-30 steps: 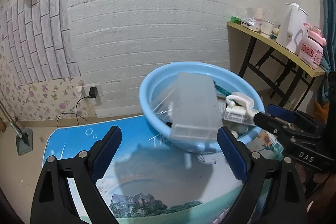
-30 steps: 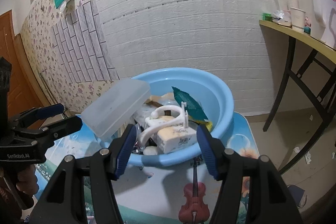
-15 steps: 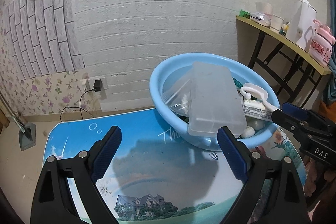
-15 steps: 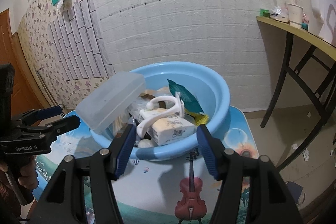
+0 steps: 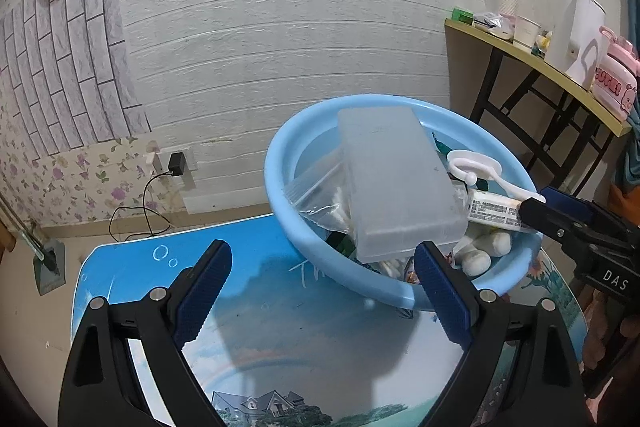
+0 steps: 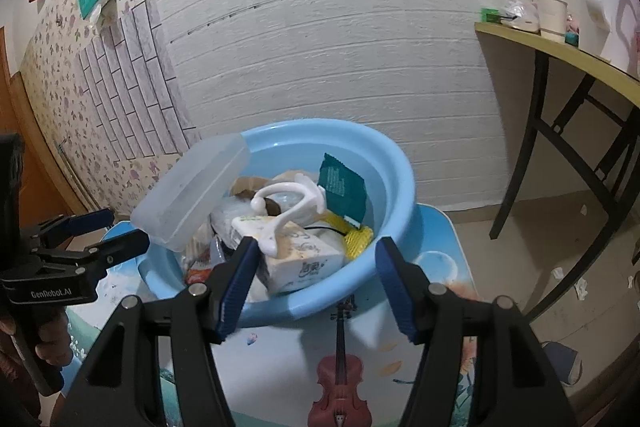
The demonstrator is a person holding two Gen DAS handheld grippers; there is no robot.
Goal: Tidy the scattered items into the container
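Both grippers (image 5: 320,291) (image 6: 314,279) hang open and empty, now nearer the full basin (image 5: 280,167) at twelve o'clock, so tidying looks finished.

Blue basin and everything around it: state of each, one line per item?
blue basin: upright on table, heaped full
translucent box: closed, tilted, leaning over basin rim
white hook: on top of pile
tissue pack: in basin, sealed
left gripper: open, empty
right gripper: open, empty
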